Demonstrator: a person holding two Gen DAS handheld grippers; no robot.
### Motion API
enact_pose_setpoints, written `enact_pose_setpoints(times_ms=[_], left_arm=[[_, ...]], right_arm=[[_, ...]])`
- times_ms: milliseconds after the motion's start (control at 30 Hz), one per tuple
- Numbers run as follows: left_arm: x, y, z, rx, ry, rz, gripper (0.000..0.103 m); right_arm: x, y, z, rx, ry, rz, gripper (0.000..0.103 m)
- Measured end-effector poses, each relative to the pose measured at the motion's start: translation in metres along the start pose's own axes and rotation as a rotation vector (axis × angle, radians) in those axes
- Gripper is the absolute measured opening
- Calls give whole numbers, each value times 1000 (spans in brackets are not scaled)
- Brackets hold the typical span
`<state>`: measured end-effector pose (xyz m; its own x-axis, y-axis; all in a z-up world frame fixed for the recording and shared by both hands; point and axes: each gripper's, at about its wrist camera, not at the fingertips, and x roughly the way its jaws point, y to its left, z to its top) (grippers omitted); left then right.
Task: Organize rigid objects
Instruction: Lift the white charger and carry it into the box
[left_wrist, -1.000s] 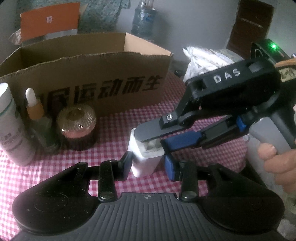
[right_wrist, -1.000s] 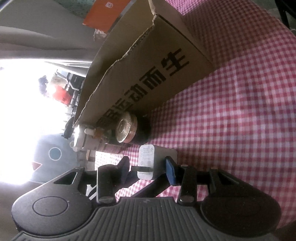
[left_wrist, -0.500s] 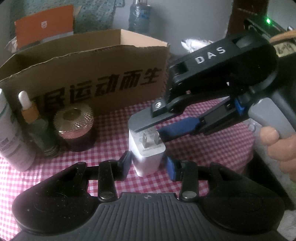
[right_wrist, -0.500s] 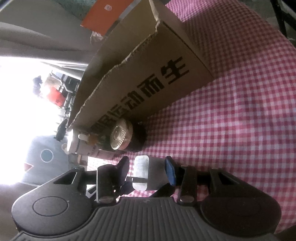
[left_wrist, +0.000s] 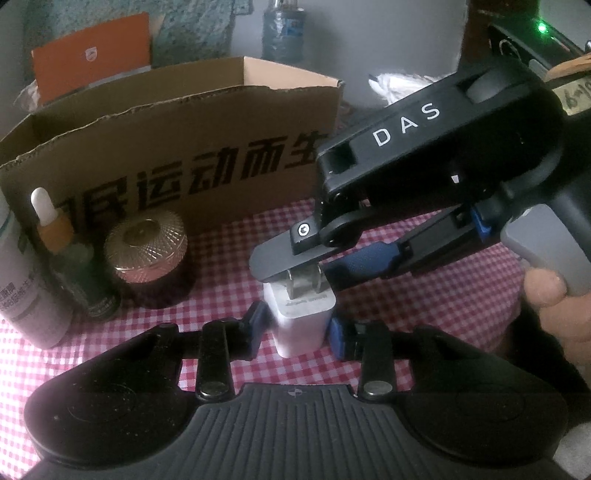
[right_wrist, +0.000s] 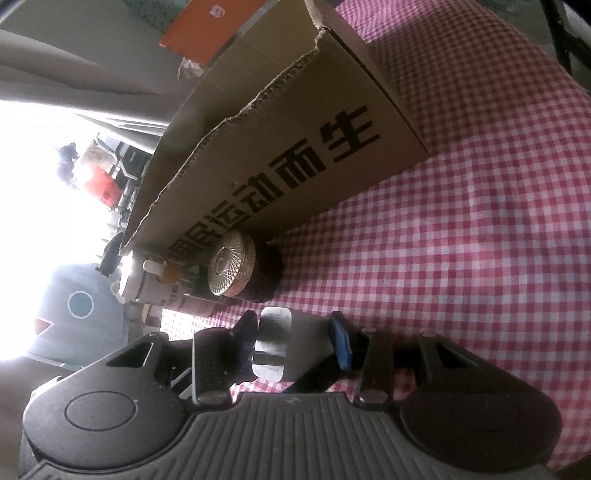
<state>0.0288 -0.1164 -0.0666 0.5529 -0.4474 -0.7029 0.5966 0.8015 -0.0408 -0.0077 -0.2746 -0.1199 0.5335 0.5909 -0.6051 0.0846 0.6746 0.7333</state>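
White plastic, hard and smooth: the charger plug (left_wrist: 301, 321) stands on the red-checked tablecloth (left_wrist: 229, 280) of the bench, prongs up, just in front of the cardboard box (left_wrist: 166, 147). It looks light, stiff and a little slippery, so the flat side faces are probably the safest hold; the thin metal prongs give less purchase and could twist. The left claw (left_wrist: 295, 328) is closing with the plug body between its pads, which look to be touching its sides. The right claw (left_wrist: 314, 273) sits over the prongs, and whether it pinches them I cannot tell. Beside the box stand a ribbed-lid jar (left_wrist: 147, 266), a dropper bottle (left_wrist: 66, 258) and a white tube (left_wrist: 26, 291). The room is dim, with glare from a window.
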Motion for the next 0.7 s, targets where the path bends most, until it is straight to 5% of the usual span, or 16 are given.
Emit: enact_pose_setpoints(times_ms=[400, 700], left_arm=[[-31, 4, 16, 0, -90, 17, 34], [-65, 29, 95, -28, -242, 110, 34]], right_arm=[[-25, 33, 2, -80, -66, 10, 46], [-53, 106, 64, -281, -165, 91, 46]])
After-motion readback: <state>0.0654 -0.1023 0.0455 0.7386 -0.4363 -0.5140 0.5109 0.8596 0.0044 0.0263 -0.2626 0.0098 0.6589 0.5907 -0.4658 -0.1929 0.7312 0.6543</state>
